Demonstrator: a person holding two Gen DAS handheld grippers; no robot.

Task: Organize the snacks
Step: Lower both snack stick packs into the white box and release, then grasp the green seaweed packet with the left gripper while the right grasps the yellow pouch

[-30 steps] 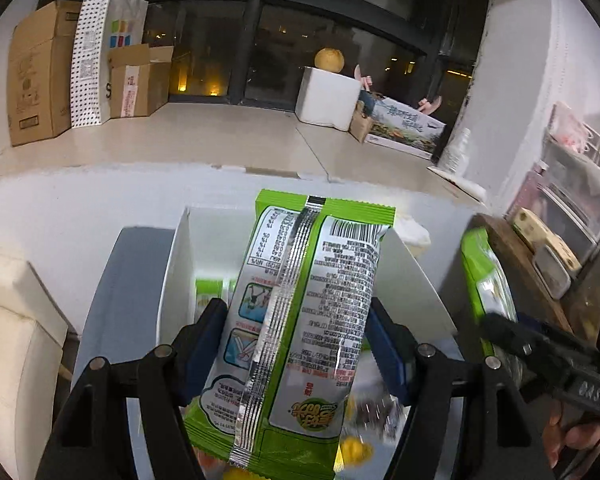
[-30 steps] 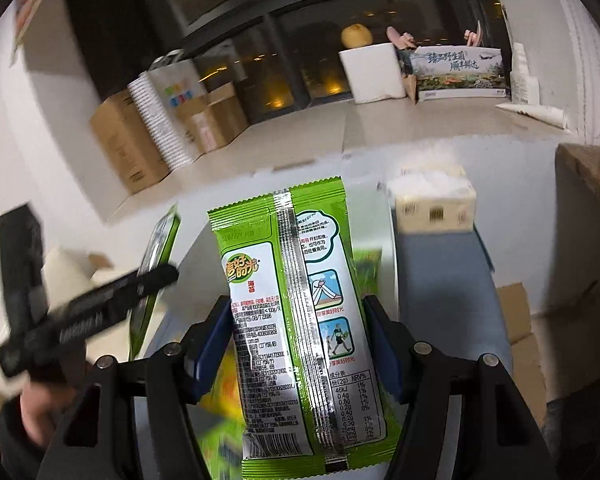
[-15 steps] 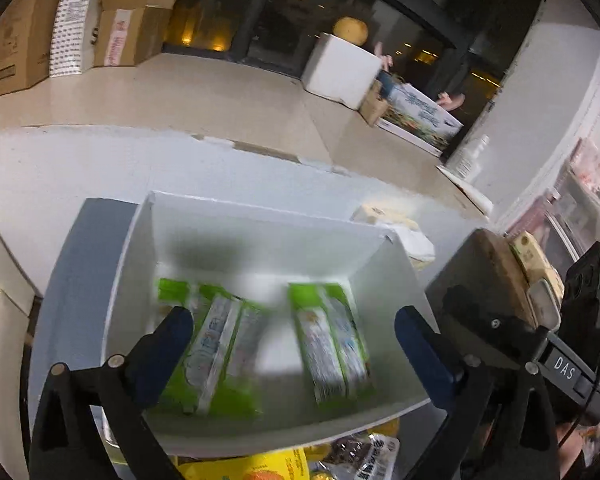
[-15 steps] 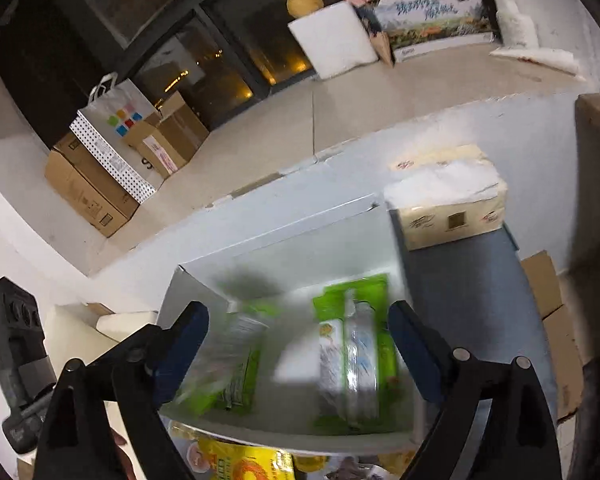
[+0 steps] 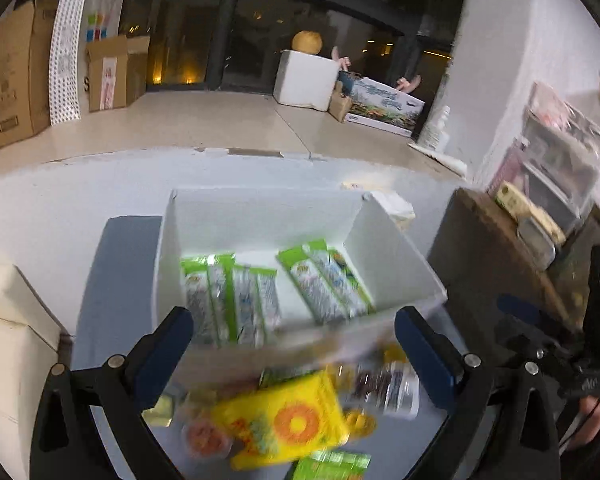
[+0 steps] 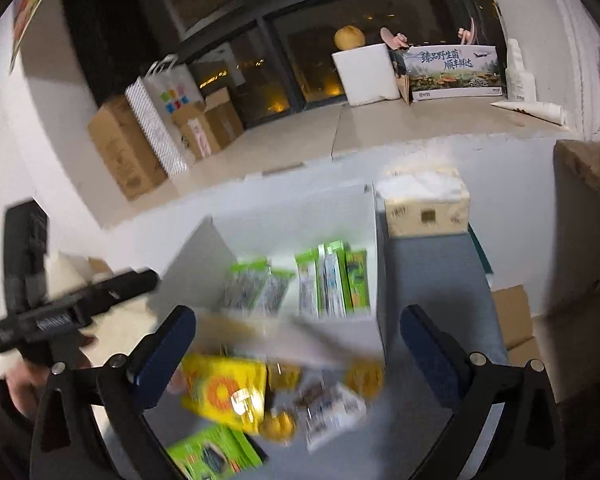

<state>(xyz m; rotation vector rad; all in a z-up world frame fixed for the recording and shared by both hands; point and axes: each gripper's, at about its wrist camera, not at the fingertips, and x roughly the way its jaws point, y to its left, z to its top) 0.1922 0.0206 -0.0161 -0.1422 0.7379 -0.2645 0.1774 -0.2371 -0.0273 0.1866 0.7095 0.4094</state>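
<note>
Now both grippers hover over the grey-blue worktop (image 5: pixel 112 280), each with its fingers spread wide and nothing between them. The left gripper (image 5: pixel 294 356) points toward the white box (image 5: pixel 260 216), which sits at twelve o'clock from it. Inside the box lie green snack packets: a pair (image 5: pixel 228 296) toward the ten o'clock side of the floor and another pair (image 5: pixel 324 280) toward two o'clock, all flat with their long sides running away from the camera. At six o'clock of the box, outside its near wall, loose snacks are heaped on the worktop: a yellow pack with an orange ring (image 5: pixel 288 420), a dark-and-white packet (image 5: pixel 384 388) at its three o'clock, and a green packet (image 5: pixel 332 466) at the bottom edge. These are blurred.

From the right wrist view, the right gripper (image 6: pixel 298 354) faces the same box (image 6: pixel 300 216), with the green packets (image 6: pixel 332 284) in it and the yellow pack (image 6: pixel 224 392) below. A tissue pack (image 6: pixel 424 204) stands just beside the box at its two o'clock.
</note>
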